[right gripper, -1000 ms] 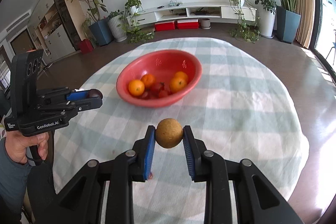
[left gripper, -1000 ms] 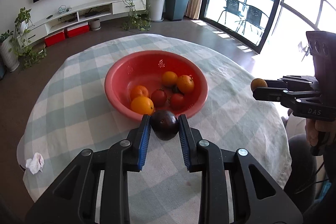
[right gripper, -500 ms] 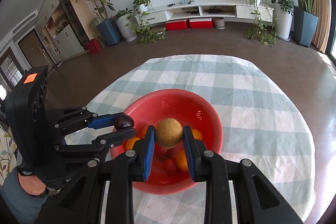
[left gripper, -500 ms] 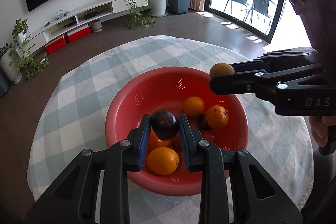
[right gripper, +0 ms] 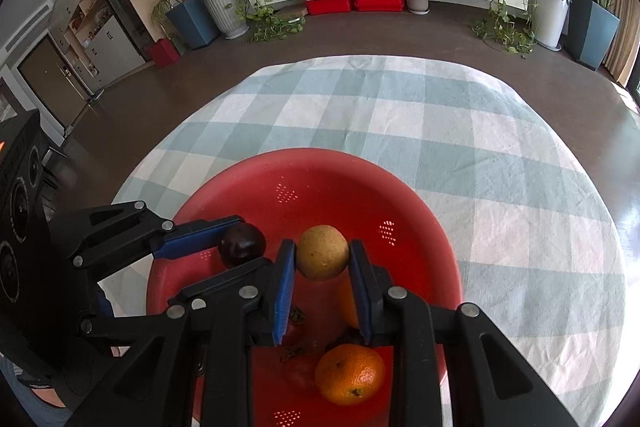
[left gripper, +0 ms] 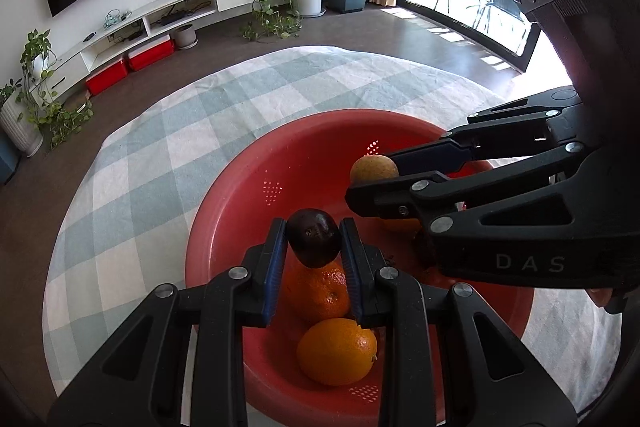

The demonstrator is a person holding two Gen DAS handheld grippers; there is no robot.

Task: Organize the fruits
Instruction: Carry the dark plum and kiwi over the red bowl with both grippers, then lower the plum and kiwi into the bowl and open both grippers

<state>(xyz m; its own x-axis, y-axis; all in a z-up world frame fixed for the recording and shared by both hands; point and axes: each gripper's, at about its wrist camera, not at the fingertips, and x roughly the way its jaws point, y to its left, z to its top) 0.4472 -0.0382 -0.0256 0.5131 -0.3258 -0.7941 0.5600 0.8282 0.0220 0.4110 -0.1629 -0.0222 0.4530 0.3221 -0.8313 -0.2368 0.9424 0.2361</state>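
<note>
Hovering fruits inside red bowl (left gripper: 240,211) rim, grippers crowded

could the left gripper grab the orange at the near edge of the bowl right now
Probably not. The left gripper is shut on a dark fruit, so its jaws are full. The orange lies uncovered in the red bowl just below, reachable once that fruit is dropped.

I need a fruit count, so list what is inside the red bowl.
Lying in the red bowl: two oranges in the left view, another orange and red fruits in the right view. The gripper fingers cover the rest, so no full count.
</note>
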